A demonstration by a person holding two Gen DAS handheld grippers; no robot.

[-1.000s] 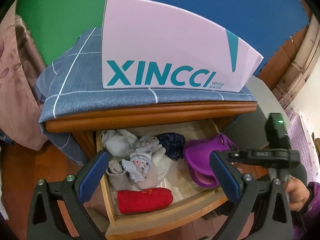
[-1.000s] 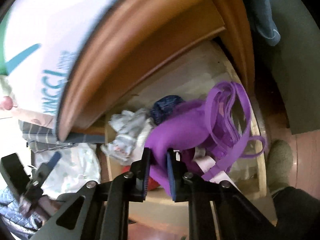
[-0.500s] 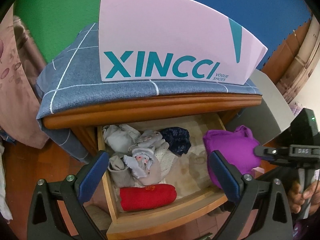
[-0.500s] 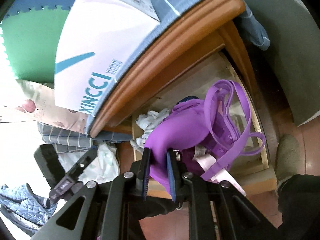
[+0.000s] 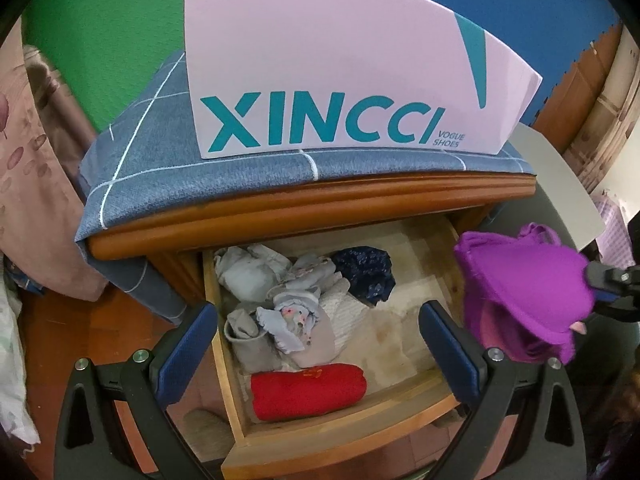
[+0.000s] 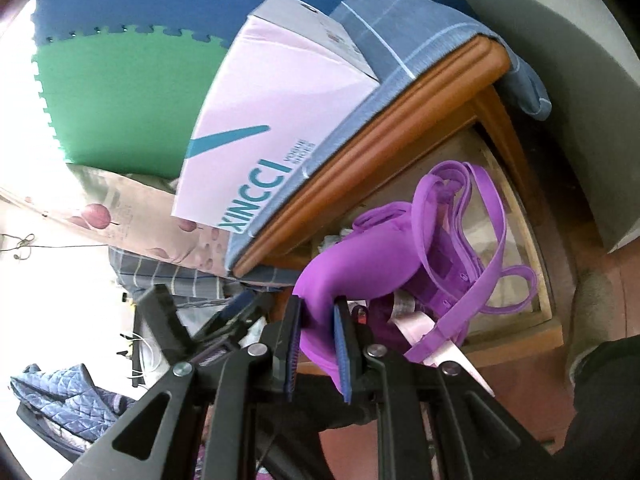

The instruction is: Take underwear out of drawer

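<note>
Two grippers are at work over an open wooden drawer (image 5: pixel 430 402) that is pulled out from under a nightstand (image 5: pixel 304 210). A blue checked cloth (image 5: pixel 160 176) is draped over the nightstand top, and a pale pink shoebox (image 5: pixel 340 72) printed XINCCI stands on it.

Furthest left in the left wrist view, the left gripper (image 5: pixel 318 346) hangs above the drawer front with its blue-padded fingers (image 5: pixel 186 350) spread wide and nothing between them. Behind that gap, the left half of the drawer holds a heap of pale grey and white garments (image 5: pixel 276 300), with a rolled red garment (image 5: pixel 308 390) lying against the front wall. A dark navy patterned piece (image 5: pixel 366 274) sits toward the back, just right of the heap. The right half of the drawer floor shows bare lining.

Further right, the purple bra (image 5: pixel 524 292) is raised above the drawer's right edge, clear of the other clothes, with the dark body of the right gripper touching it at the frame edge.

From the right wrist view, the right gripper (image 6: pixel 316 338) has its two blue pads pressed onto the edge of a padded cup of the purple bra (image 6: pixel 368 256). The straps (image 6: pixel 494 232) and white tags trail down to the right, in front of the drawer's interior.
</note>
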